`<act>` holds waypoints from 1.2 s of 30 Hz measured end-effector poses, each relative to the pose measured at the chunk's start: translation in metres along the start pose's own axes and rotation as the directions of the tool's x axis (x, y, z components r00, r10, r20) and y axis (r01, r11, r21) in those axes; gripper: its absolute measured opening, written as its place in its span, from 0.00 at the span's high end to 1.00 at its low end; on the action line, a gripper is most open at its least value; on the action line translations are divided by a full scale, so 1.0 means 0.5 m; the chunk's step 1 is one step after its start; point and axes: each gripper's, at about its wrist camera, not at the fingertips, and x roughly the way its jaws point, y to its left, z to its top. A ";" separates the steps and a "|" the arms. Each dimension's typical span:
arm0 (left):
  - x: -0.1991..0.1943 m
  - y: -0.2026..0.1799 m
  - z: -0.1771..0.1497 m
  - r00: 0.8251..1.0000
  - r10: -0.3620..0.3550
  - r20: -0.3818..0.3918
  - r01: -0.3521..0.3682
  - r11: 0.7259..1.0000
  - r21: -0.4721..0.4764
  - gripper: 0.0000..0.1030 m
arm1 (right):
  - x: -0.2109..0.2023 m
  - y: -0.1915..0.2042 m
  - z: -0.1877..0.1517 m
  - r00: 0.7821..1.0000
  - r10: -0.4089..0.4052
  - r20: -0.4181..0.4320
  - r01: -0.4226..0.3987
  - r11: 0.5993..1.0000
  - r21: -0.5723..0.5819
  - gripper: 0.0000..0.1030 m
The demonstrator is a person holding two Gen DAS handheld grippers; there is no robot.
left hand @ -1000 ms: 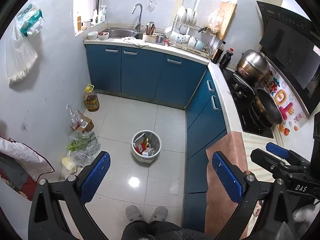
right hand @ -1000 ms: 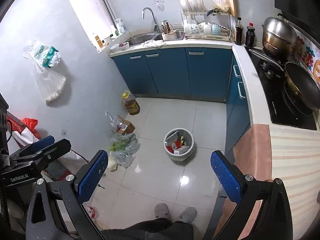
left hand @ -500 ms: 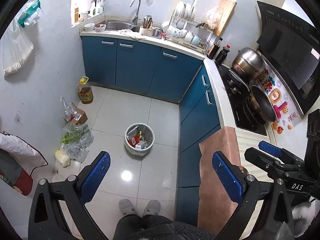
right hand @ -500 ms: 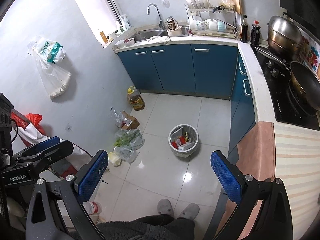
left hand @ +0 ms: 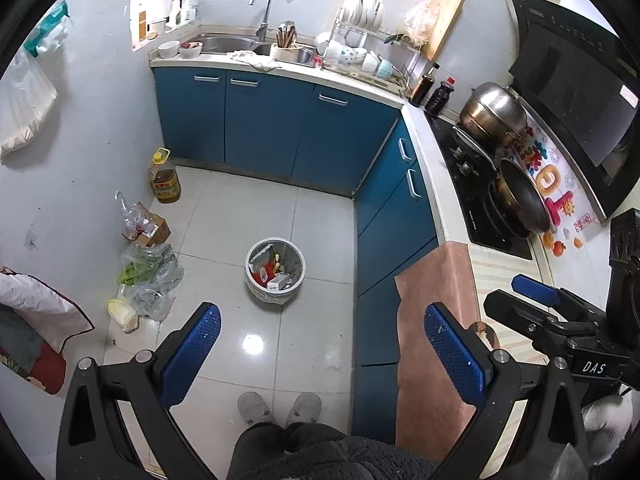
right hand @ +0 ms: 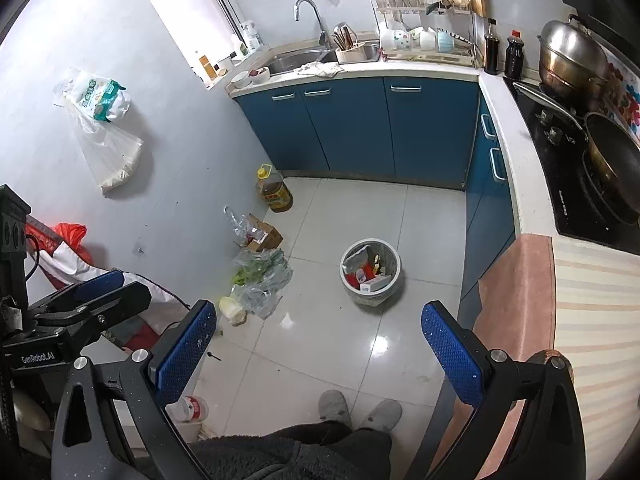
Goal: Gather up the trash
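A round white trash bin (left hand: 275, 270) (right hand: 370, 270) with packaging inside stands on the tiled floor in front of the person's slippers (left hand: 280, 407). Along the left wall lie clear plastic bags with greens (left hand: 151, 276) (right hand: 262, 276), a small cardboard box (left hand: 150, 229) (right hand: 264, 237) and a pale round lid (left hand: 122, 313) (right hand: 230, 307). My left gripper (left hand: 320, 354) is held high above the floor, open and empty. My right gripper (right hand: 318, 354) is likewise open and empty, also high above the floor. Each gripper shows at the edge of the other's view.
Blue cabinets (left hand: 272, 128) run along the back and right under a counter with sink (left hand: 224, 43), dish rack and stove (left hand: 484, 192). An oil bottle (left hand: 164, 178) (right hand: 274, 190) stands by the left wall. A plastic bottle (right hand: 188, 408) lies near my right gripper's left finger. Bags hang on the wall (right hand: 102, 120).
Both cameras have shifted slightly over the floor; the bin and the litter by the wall sit a little differently in view. Both grippers stay open and empty.
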 end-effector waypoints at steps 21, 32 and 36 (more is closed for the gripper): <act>0.012 -0.014 0.015 1.000 -0.020 -0.023 0.021 0.999 0.031 0.00 | -0.006 -0.020 0.002 1.000 0.006 0.001 -0.006 1.000 0.018 0.00; 0.014 -0.020 0.017 0.999 -0.032 -0.034 0.034 0.998 0.051 0.00 | -0.007 -0.042 0.000 1.000 -0.011 -0.003 0.011 1.000 0.026 0.00; 0.014 -0.020 0.018 0.999 -0.032 -0.034 0.033 0.998 0.052 0.00 | -0.011 -0.044 -0.003 1.000 -0.014 -0.005 0.014 1.000 0.025 0.00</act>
